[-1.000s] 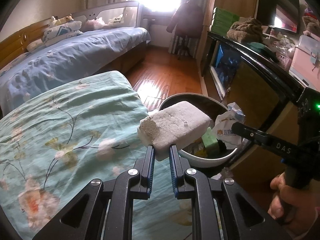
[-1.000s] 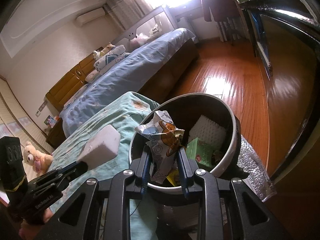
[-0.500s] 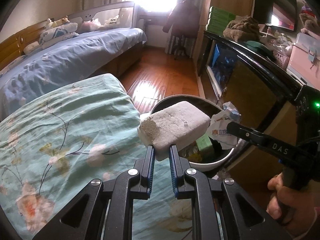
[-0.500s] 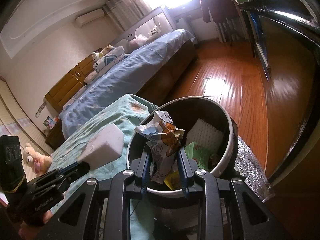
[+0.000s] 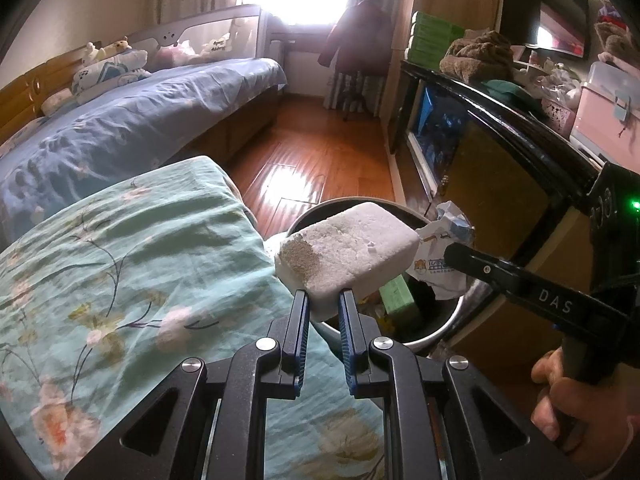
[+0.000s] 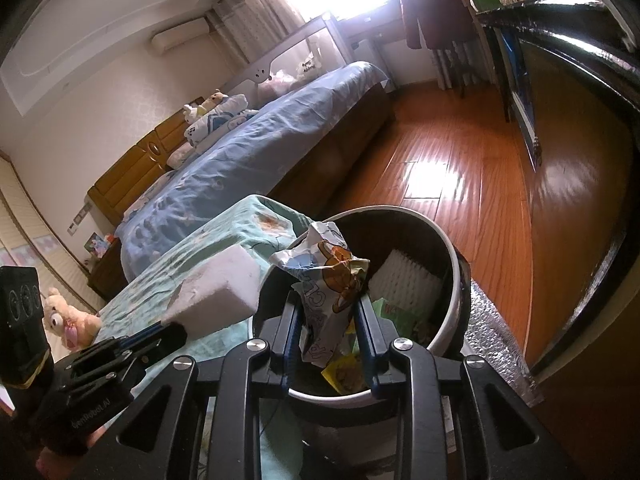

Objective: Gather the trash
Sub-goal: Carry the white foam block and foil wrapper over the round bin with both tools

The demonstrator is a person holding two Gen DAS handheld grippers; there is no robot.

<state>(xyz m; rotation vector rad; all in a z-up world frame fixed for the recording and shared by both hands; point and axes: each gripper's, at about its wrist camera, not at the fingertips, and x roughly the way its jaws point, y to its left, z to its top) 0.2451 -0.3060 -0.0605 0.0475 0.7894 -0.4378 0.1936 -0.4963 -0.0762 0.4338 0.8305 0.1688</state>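
My left gripper (image 5: pixel 323 300) is shut on a white foam block (image 5: pixel 348 254) and holds it over the near rim of a round trash bin (image 5: pixel 448 326). The block also shows in the right wrist view (image 6: pixel 218 290), left of the bin (image 6: pixel 452 280). My right gripper (image 6: pixel 328 312) is shut on a crumpled printed wrapper (image 6: pixel 326 280) and holds it above the bin's opening; the wrapper shows in the left wrist view (image 5: pixel 442 256). The bin holds a white ridged piece (image 6: pixel 404 280) and green packaging (image 5: pixel 396 298).
A bed with a green floral cover (image 5: pixel 120 260) lies left of the bin. A blue bed (image 5: pixel 132 120) stands beyond. A dark glass-fronted cabinet (image 5: pixel 500 128) runs along the right. Wooden floor (image 6: pixel 448 176) stretches ahead. Silver foil (image 6: pixel 492 328) lies by the bin.
The left gripper has carried the foam block rightward to the bin's rim. The right gripper with the wrapper has moved slightly further over the bin.
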